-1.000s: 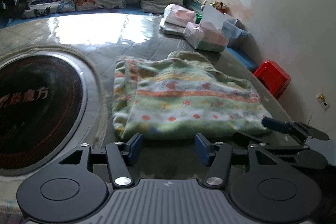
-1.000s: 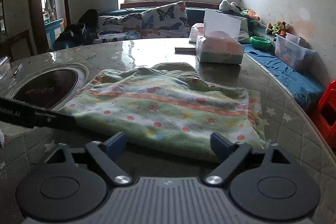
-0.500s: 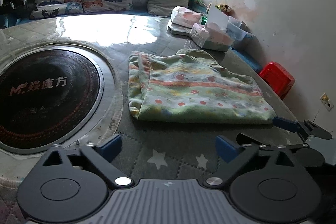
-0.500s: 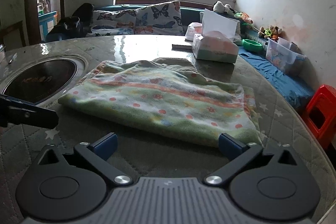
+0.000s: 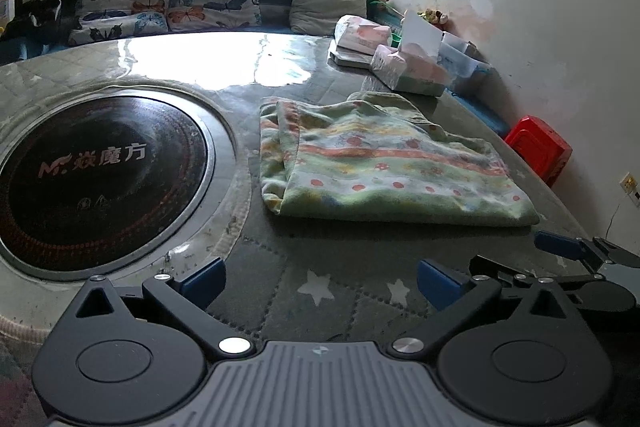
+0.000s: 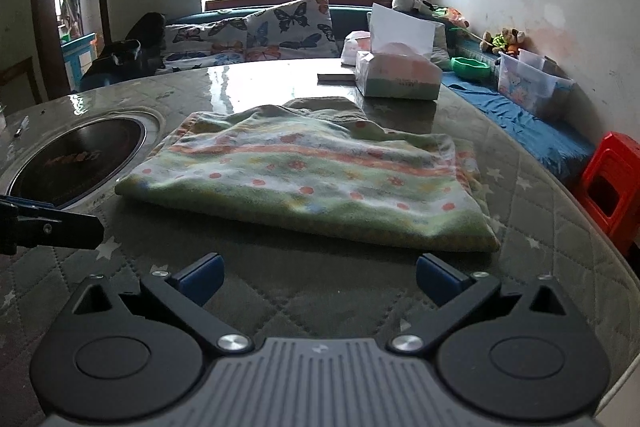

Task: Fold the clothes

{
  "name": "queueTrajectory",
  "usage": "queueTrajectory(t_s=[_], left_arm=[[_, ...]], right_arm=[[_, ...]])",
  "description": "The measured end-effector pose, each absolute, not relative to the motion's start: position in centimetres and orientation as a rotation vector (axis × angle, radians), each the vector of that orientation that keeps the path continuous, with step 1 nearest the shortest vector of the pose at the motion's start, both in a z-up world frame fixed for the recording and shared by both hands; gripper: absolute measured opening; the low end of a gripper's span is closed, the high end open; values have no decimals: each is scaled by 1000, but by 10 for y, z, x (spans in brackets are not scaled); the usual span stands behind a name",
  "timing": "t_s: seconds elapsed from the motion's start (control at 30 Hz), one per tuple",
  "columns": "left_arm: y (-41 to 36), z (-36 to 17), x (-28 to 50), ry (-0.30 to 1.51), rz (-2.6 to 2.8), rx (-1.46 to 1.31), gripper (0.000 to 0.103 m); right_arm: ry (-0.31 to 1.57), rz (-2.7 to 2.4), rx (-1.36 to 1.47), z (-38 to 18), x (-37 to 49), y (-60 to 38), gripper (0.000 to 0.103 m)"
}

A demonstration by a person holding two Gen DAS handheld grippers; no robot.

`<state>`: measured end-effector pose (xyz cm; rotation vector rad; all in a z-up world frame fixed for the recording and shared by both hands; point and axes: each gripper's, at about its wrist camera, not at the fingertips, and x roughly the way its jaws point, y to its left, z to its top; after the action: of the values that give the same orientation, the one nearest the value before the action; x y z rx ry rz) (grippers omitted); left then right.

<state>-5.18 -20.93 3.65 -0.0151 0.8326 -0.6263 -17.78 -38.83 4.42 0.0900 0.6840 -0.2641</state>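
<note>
A folded green garment with orange stripes and dots [image 5: 384, 167] lies flat on the round quilted table [image 5: 320, 291]; it also shows in the right wrist view [image 6: 312, 183]. My left gripper [image 5: 320, 279] is open and empty, a short way in front of the garment's near edge. My right gripper [image 6: 318, 277] is open and empty, also just short of the near edge. The right gripper's fingers [image 5: 560, 247] show at the right of the left wrist view. The left gripper's finger [image 6: 48, 223] shows at the left of the right wrist view.
A black round cooktop [image 5: 92, 179] is set into the table left of the garment. Tissue boxes [image 6: 396, 75] stand on the far side. A sofa with butterfly cushions [image 6: 280, 31] runs behind. A red stool [image 6: 612, 183] stands at the right.
Both grippers have opened wide and drawn back from the garment's near edge. The garment now lies free on the table.
</note>
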Motion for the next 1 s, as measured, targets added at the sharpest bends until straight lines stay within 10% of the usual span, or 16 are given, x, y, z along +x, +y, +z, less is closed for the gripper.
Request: queueTrajectory(t_s=[1.0], left_arm=[[-219,32,-54,886,-576,63,103]], right_arm=[[725,-292,162,34,-178,-394,103]])
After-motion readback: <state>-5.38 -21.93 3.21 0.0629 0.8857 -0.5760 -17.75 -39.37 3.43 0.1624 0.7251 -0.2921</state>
